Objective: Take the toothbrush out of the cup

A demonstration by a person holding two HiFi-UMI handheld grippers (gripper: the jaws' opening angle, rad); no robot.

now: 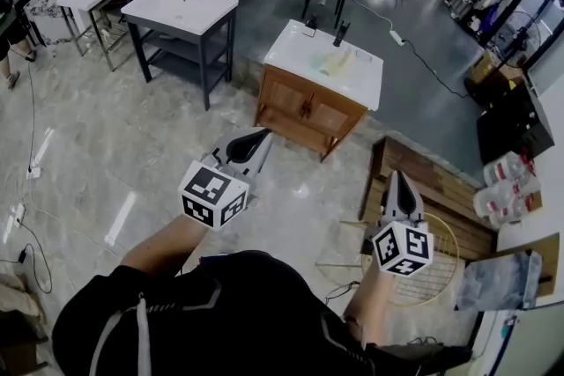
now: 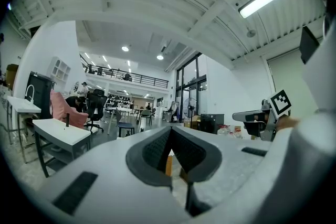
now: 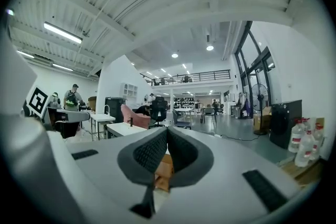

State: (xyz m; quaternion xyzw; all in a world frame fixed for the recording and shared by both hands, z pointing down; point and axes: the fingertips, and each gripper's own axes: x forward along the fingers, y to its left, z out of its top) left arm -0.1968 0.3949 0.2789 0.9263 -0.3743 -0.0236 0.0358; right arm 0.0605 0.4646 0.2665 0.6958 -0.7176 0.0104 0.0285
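Pointing level toward the cabinet, the left gripper and right gripper both have jaws clamped together on nothing, while a pale greenish item on its white top is too small to identify as cup or toothbrush.

Grey matt plastic left gripper and right gripper. Ahead: brown wooden cabinet, smooth white top. Below: glossy pale tile floor.

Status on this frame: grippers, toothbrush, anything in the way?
Left hand-held gripper shut, empty. Right hand-held gripper shut, empty. Toothbrush and cup not made out. Wooden cabinet ahead, apart from both.
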